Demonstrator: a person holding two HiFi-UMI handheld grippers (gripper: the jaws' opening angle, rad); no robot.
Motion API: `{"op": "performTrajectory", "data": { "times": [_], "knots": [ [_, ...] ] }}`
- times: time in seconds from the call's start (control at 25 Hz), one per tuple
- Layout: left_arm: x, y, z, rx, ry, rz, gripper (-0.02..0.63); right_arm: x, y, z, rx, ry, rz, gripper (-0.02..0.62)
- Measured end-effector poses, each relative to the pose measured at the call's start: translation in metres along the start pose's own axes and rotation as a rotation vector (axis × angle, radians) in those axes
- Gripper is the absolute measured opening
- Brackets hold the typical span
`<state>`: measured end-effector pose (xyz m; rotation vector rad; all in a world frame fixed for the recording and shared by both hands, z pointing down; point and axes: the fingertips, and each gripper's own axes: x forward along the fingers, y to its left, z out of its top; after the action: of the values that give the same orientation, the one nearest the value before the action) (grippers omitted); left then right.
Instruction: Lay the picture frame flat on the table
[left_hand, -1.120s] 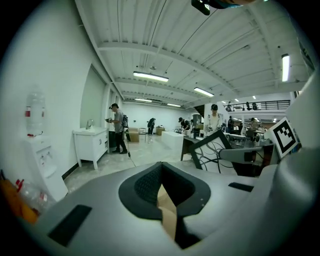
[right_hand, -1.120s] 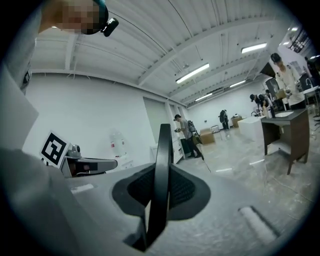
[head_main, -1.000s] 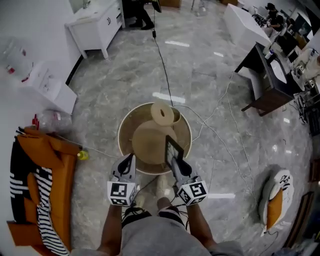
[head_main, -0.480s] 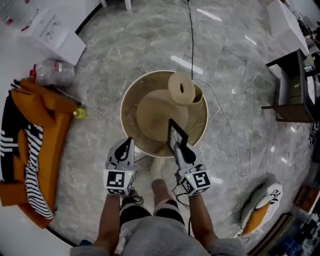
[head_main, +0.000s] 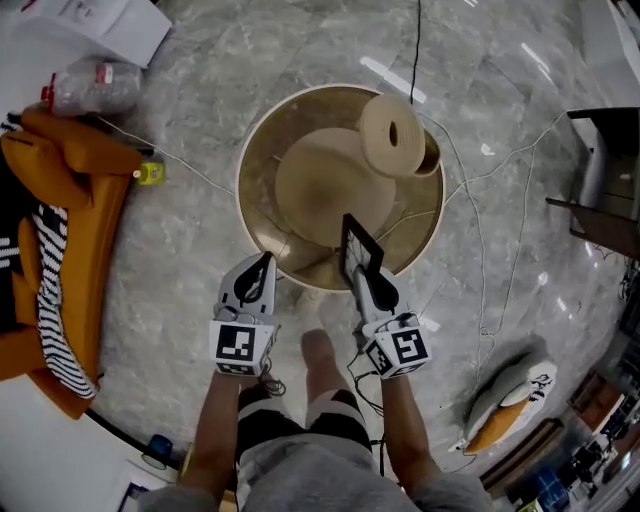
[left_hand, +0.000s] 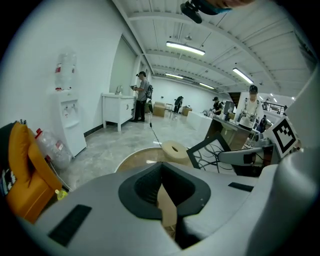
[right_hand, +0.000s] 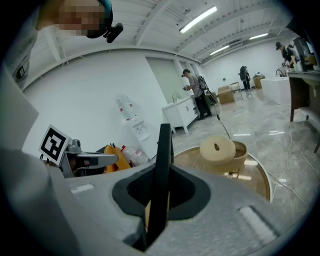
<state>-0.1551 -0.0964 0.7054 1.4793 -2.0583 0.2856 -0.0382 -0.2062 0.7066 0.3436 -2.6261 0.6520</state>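
A black picture frame (head_main: 360, 252) stands on edge over the near rim of the round tan table (head_main: 250, 225), with my right gripper (head_main: 366, 284) shut on its lower edge. In the right gripper view the frame (right_hand: 163, 165) rises edge-on, upright between the jaws. The left gripper view shows its patterned face (left_hand: 210, 150) to the right. My left gripper (head_main: 257, 278) hovers at the table's near left edge, beside the frame and apart from it. Its jaws (left_hand: 162, 185) are shut with nothing held.
On the table lie a raised round disc (head_main: 325, 185) and a pale roll (head_main: 395, 135) on a small tub at the far right. Cables (head_main: 480, 250) trail over the marble floor. An orange striped bag (head_main: 60, 200) lies left. My legs (head_main: 320, 360) stand just before the table.
Both grippers have come down toward the table's near edge, and the table has grown larger in the head view. The frame stays upright in the right gripper.
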Motion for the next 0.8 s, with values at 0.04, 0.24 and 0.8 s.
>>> {"op": "performTrajectory", "data": {
  "times": [0.04, 0.24, 0.8],
  "knots": [
    [0.006, 0.001, -0.01, -0.006, 0.01, -0.001, 0.018, 0.005, -0.003, -0.01, 0.003, 0.012, 0.003, 0.043],
    [0.033, 0.007, -0.058, -0.032, 0.053, -0.004, 0.018, 0.027, -0.021, -0.059, 0.026, 0.059, 0.005, 0.043],
    [0.089, 0.007, -0.139, -0.061, 0.123, -0.023, 0.018, 0.069, -0.062, -0.154, 0.061, 0.152, 0.002, 0.044]
  ]
}}
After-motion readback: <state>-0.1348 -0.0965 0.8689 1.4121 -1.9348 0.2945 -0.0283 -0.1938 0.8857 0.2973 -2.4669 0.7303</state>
